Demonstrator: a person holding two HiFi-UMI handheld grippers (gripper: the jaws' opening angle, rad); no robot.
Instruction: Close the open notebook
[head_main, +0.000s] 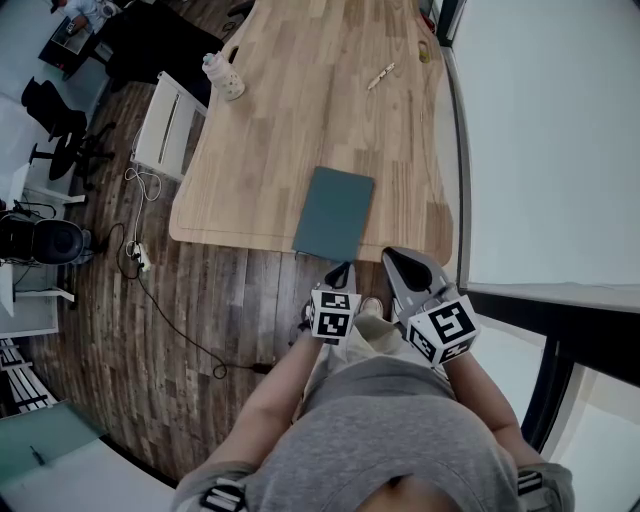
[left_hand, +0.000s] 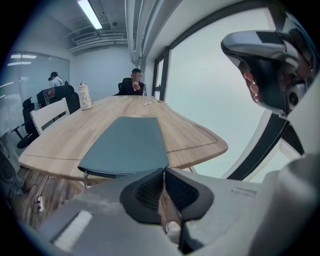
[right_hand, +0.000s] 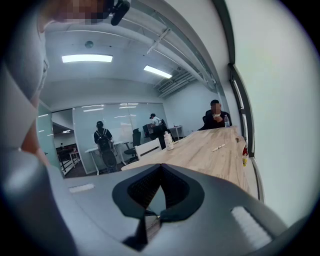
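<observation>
A teal notebook (head_main: 335, 213) lies closed and flat on the wooden table (head_main: 300, 110), its near end at the front edge; in the left gripper view the notebook (left_hand: 127, 145) sits just ahead. My left gripper (head_main: 340, 270) hangs below and in front of the table edge, close to the notebook's near end, with its jaws together and nothing between them (left_hand: 163, 171). My right gripper (head_main: 392, 257) is beside it on the right, off the table, also shut and empty (right_hand: 160, 166). Neither gripper touches the notebook.
A white bottle (head_main: 224, 78) and a pen (head_main: 381, 76) lie farther back on the table. A white chair (head_main: 165, 125) stands at the left side, with cables (head_main: 140, 255) on the wood floor. A window wall (head_main: 540, 140) runs along the right. A person (left_hand: 134, 82) sits at the far end.
</observation>
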